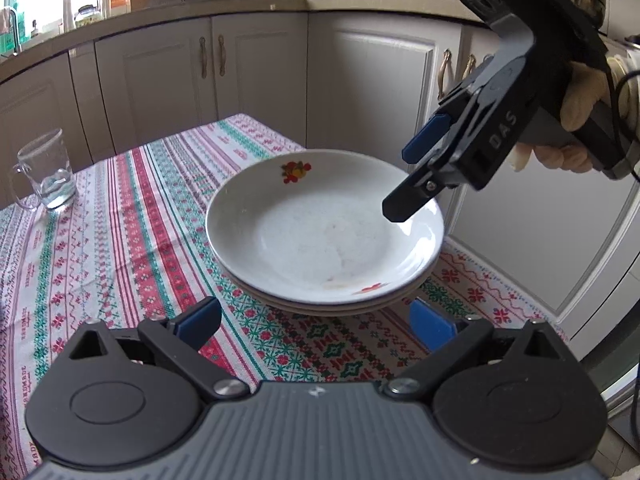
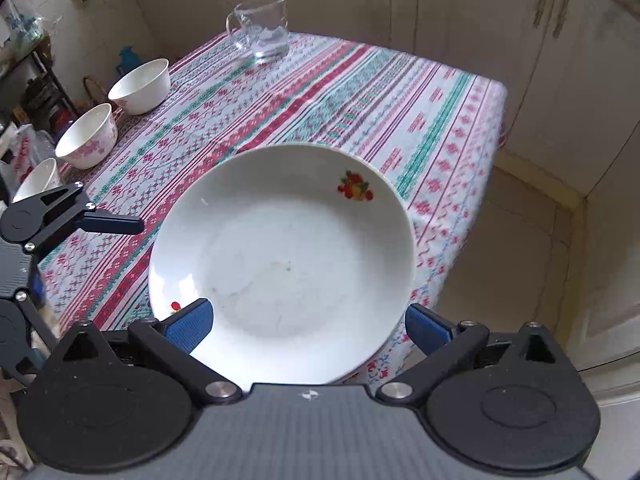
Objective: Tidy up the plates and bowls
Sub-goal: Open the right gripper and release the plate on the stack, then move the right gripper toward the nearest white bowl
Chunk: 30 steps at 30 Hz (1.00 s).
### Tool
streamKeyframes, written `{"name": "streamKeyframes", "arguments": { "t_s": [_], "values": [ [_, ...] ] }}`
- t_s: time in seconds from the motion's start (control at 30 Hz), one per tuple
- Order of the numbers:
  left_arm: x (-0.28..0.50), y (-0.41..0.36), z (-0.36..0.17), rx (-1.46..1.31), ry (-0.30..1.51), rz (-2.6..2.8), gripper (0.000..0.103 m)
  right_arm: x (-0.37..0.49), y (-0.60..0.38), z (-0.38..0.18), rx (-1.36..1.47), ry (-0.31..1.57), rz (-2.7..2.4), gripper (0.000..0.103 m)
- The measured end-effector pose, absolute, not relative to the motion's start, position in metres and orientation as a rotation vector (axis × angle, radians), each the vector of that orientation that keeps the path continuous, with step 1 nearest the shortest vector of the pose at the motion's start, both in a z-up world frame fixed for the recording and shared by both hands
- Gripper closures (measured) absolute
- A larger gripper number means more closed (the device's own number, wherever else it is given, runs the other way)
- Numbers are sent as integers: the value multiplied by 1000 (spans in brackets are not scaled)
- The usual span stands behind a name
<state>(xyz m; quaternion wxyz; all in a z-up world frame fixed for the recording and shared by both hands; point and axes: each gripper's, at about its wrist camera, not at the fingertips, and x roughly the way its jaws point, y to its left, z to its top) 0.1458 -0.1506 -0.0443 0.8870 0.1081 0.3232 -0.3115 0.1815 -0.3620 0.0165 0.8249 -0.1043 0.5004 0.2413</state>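
L gripper (image 1: pixel 316 326) open wide, holding nothing, low at near edge of plate stack (image 1: pixel 324 228). R gripper (image 2: pixel 310 326) also spread open, empty, hovering above the stack's right rim; one finger (image 1: pixel 404 200) hangs over the rim w/o clear contact. Stack sits on patterned tablecloth (image 2: pixel 360 92) near the table's corner; top plate white w/ fruit print. Glass mug (image 2: pixel 262 28) well apart from stack, at far edge. Three white bowls (image 2: pixel 142 84) in a row, far from stack, along the cloth's other side.

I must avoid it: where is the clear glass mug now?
The clear glass mug stands at the table's far end in the right wrist view, beyond the white plates.
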Motion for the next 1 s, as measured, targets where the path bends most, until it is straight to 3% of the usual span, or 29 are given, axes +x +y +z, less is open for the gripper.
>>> {"name": "streamKeyframes", "arguments": {
  "t_s": [0.27,0.6,1.0],
  "values": [
    [130,-127,-26,221,587,-644,2,140,-326,40,-417,856,351,0],
    [102,-63,-21,234,575,-563,2,87,-255,34,-410,714,395,0],
    [67,28,-23,217,584,-455,2,66,-176,8,-250,739,586,0]
  ]
}}
